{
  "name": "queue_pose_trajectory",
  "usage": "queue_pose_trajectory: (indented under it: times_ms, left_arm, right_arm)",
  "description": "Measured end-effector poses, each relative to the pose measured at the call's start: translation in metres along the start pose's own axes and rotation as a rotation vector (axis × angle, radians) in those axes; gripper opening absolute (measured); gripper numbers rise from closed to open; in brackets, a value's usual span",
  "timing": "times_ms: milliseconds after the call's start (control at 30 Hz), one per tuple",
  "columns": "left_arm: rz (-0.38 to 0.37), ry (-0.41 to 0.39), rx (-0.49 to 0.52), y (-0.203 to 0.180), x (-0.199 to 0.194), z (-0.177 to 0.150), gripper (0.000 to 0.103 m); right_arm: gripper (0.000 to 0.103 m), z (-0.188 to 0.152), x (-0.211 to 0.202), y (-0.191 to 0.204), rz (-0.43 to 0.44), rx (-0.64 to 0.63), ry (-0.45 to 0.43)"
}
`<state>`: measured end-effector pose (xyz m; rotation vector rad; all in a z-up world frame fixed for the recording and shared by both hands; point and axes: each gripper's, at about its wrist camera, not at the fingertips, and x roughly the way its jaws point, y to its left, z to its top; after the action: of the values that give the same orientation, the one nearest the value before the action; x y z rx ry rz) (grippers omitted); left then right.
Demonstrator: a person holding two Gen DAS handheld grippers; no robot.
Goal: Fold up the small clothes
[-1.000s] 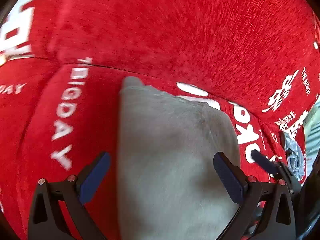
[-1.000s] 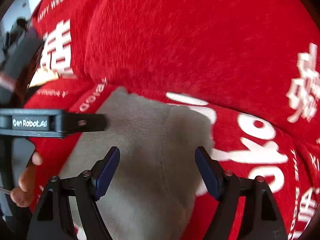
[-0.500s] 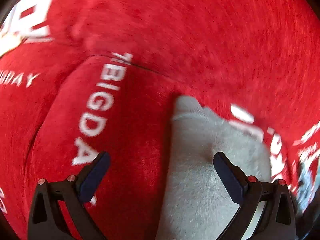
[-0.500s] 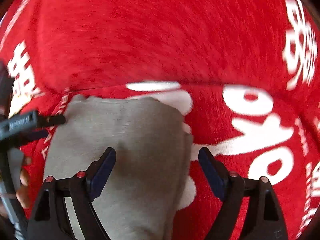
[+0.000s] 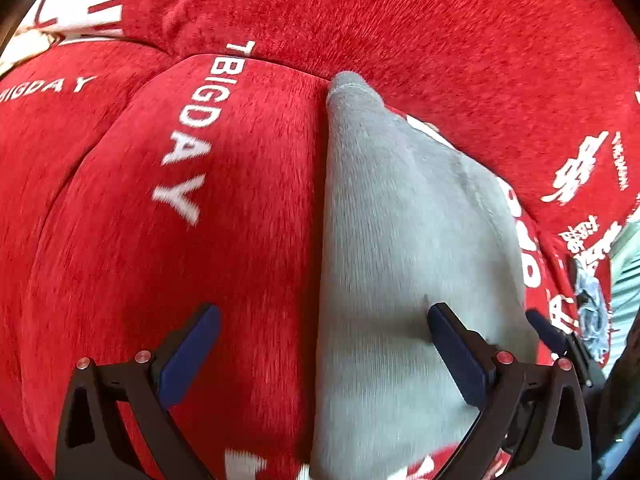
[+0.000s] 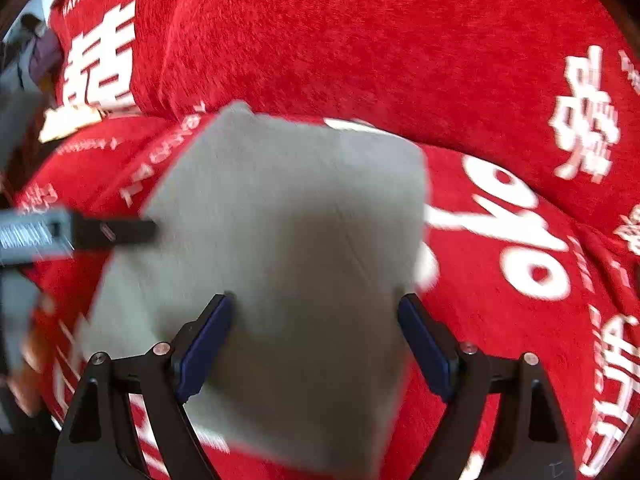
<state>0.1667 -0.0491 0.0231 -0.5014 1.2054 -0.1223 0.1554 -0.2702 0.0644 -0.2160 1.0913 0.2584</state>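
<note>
A small grey garment point(image 5: 400, 248) lies folded flat on a red sofa seat point(image 5: 160, 240); it also shows in the right wrist view point(image 6: 288, 220). My left gripper point(image 5: 320, 344) is open and empty, straddling the garment's left edge. My right gripper point(image 6: 316, 336) is open and empty over the garment's near part. The left gripper's finger point(image 6: 116, 232) shows at the garment's left edge in the right wrist view. The right gripper's finger point(image 5: 548, 332) shows at the garment's right edge in the left wrist view.
The red sofa cover has white lettering, and the backrest point(image 5: 400, 20) rises right behind the garment. A crumpled blue-grey cloth point(image 5: 592, 308) lies at the far right of the seat. A seam between seat cushions point(image 5: 100, 120) runs to the left.
Both grippers stayed open and empty. The left view swung right again, so the garment sits more under the left gripper. The right gripper drew back and turned left over the garment.
</note>
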Motion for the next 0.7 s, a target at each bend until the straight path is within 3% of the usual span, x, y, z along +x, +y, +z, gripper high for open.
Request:
queue_pose_trajectory:
  times_ms: [133, 300, 400, 533, 600, 700]
  left_arm:
    - [0.004, 0.028, 0.048, 0.011, -0.009, -0.017, 0.103]
    - [0.018, 0.020, 0.108, 0.023, -0.027, -0.033, 0.103]
    - [-0.029, 0.013, 0.040, 0.025, -0.032, -0.016, 0.103]
    - [-0.155, 0.116, -0.023, 0.003, 0.000, 0.013, 0.103]
    - [-0.159, 0.163, -0.040, -0.008, 0.020, 0.023, 0.103]
    - [-0.136, 0.170, -0.042, -0.018, 0.034, 0.031, 0.103]
  right_arm:
    - [0.088, -0.038, -0.014, -0.016, 0.029, 0.026, 0.056]
    - [0.088, -0.061, -0.047, -0.067, 0.090, 0.199, -0.004]
    - [0.088, -0.052, -0.046, -0.102, 0.145, 0.348, -0.034]
    - [0.088, -0.023, -0.008, -0.126, 0.300, 0.510, 0.006]
    - [0.088, -0.010, 0.016, -0.124, 0.353, 0.542, 0.055]
    - [0.088, 0.005, 0.046, -0.119, 0.401, 0.549, 0.100]
